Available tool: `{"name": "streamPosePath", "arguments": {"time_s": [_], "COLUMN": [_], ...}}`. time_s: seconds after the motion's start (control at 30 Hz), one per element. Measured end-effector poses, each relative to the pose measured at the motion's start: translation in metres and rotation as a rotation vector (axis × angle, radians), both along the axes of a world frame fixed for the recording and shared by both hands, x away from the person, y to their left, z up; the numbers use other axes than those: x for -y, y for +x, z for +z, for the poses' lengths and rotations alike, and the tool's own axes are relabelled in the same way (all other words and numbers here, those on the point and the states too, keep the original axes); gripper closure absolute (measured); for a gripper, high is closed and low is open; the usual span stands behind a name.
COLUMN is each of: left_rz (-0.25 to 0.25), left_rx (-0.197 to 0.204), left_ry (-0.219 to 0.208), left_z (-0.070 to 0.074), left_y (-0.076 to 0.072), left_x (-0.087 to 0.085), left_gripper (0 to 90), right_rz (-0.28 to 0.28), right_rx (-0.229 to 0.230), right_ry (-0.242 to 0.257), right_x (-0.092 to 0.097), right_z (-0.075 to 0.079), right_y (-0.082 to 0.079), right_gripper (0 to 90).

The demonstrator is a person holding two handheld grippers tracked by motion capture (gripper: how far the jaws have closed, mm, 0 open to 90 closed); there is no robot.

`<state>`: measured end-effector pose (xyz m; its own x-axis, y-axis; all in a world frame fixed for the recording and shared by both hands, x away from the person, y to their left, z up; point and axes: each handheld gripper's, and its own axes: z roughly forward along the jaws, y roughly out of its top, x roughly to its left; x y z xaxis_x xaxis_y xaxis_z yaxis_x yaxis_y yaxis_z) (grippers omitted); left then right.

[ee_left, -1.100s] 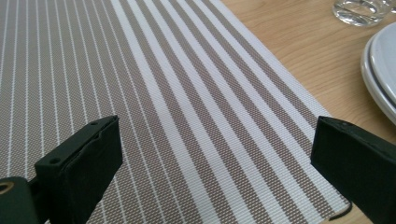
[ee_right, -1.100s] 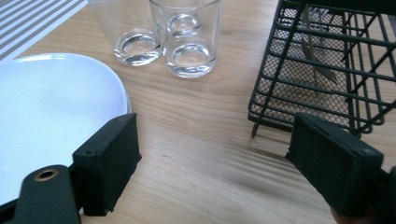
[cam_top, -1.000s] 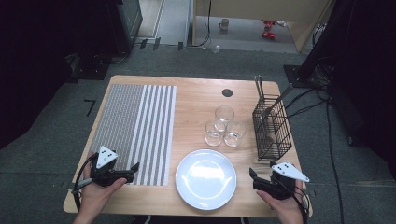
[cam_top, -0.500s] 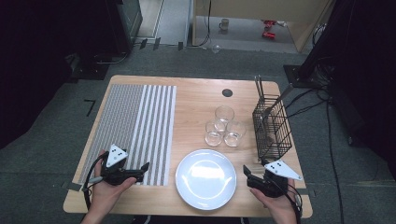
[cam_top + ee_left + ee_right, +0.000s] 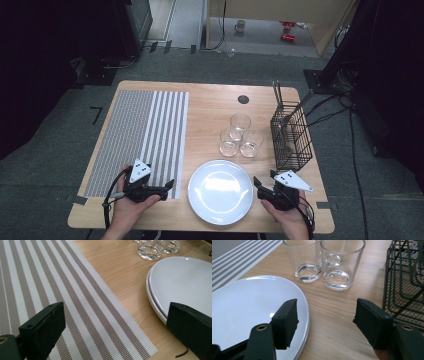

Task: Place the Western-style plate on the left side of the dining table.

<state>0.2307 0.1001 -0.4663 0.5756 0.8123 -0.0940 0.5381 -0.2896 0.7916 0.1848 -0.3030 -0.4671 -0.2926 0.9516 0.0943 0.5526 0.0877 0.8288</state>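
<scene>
Both grippers are sitting low at the near edge of the table (image 5: 210,100), flanking the white plate (image 5: 220,191). Left gripper (image 5: 169,185) is resting over the near corner of the striped placemat (image 5: 140,135), jaws spread wide w/ nothing between; in the left gripper view its one jaw is standing over the mat and the other just in front of the plate rim. Right gripper (image 5: 257,181) is pointing at the plate's right edge; jaws have just been closing, are apart, holding nothing, one jaw over the rim, the other over bare wood. Three glasses (image 5: 240,136) are standing beyond the plate, wire basket (image 5: 291,137) to their right.
</scene>
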Motion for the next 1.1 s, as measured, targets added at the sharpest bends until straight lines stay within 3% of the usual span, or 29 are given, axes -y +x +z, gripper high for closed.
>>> {"name": "streamPosePath", "arguments": {"time_s": [0.23, 0.33, 0.63, 0.73, 0.9, 1.1], "left_rz": [-0.017, -0.022, -0.053, -0.045, -0.062, -0.072], "left_rx": [-0.001, 0.007, -0.019, -0.007, -0.031, -0.049], "left_ry": [-0.024, -0.025, -0.044, -0.047, -0.076, -0.098], "left_z": [-0.002, -0.004, -0.012, -0.015, -0.021, -0.024], "left_y": [-0.003, -0.004, -0.008, -0.011, -0.014, -0.017], "left_x": [0.013, 0.019, 0.034, 0.037, 0.041, 0.043], "left_gripper": [2.5, 6.5, 6.6, 14.6, 15.2, 21.4], "right_rz": [0.000, -0.016, -0.009, -0.006, -0.036, -0.024], "right_rx": [-0.011, -0.002, -0.026, -0.035, -0.045, -0.068], "right_ry": [0.018, 0.027, 0.045, 0.046, 0.058, 0.097], "right_x": [-0.006, -0.006, -0.009, -0.011, -0.011, -0.013], "right_z": [-0.007, -0.010, -0.020, -0.022, -0.024, -0.030], "right_y": [0.001, 0.001, 0.001, 0.000, -0.001, -0.004], "right_gripper": [45.7, 50.6, 55.5, 57.3, 63.5, 65.5]}}
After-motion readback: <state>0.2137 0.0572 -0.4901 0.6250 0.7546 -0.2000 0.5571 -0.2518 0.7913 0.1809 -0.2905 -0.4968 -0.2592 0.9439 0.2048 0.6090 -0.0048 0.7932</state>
